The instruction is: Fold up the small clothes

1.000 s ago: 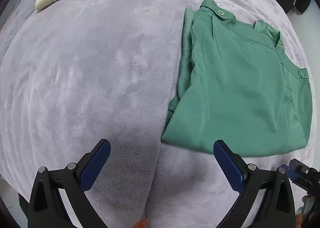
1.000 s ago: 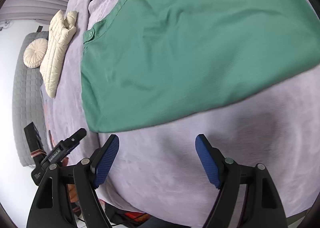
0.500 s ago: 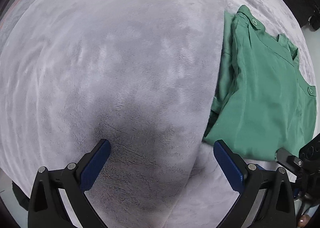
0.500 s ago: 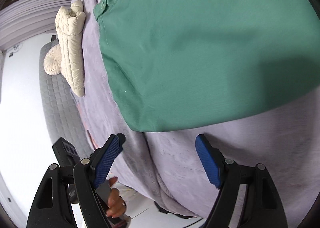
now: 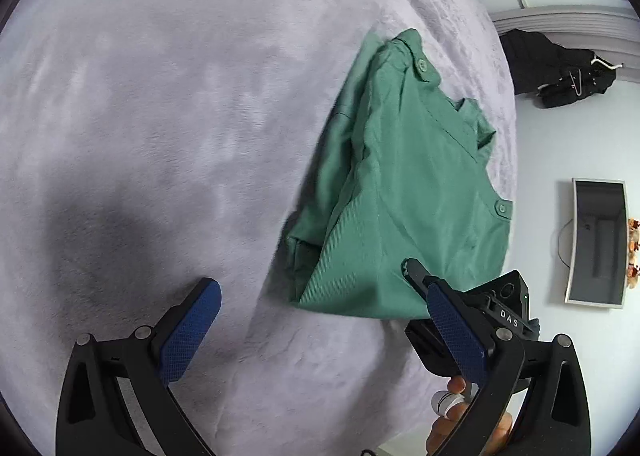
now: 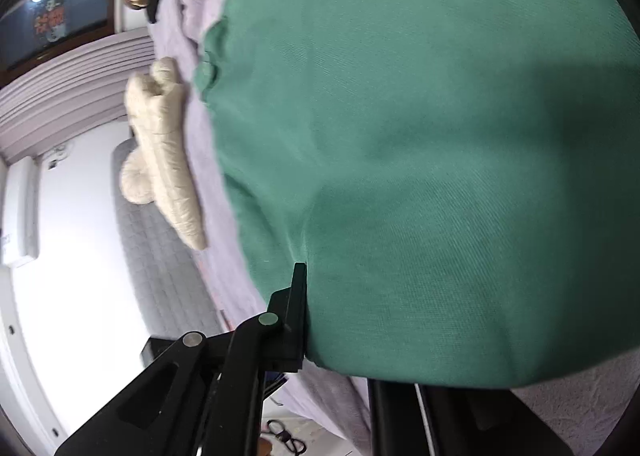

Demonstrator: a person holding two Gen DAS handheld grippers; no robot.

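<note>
The bed (image 5: pixel 168 103), under its grey plush cover, is carrying the green shirt (image 5: pixel 408 191), which is lying partly folded toward the cover's right side in the left wrist view, collar and buttoned tabs pointing away. A cream quilted garment (image 6: pixel 168 159) is resting farther off along the bed's edge.

The step in hand looks like taking hold of the near hem for the next fold. The right gripper (image 6: pixel 304 296) is sitting at the shirt's near right corner; its jaws have just been closing and are now clamped on the shirt's hem, the cloth draping over and hiding one finger. The left gripper (image 5: pixel 320 336) is hovering over bare cover just short of the hem's left corner, jaws wide apart and holding nothing.

The next move probably calls for the left gripper to shift onto that left corner and pinch it, so both corners can be carried toward the collar.

Both grippers are pointing downward at the bed, and part of the person's hand (image 5: pixel 452 412) is showing beneath the right one.
</note>
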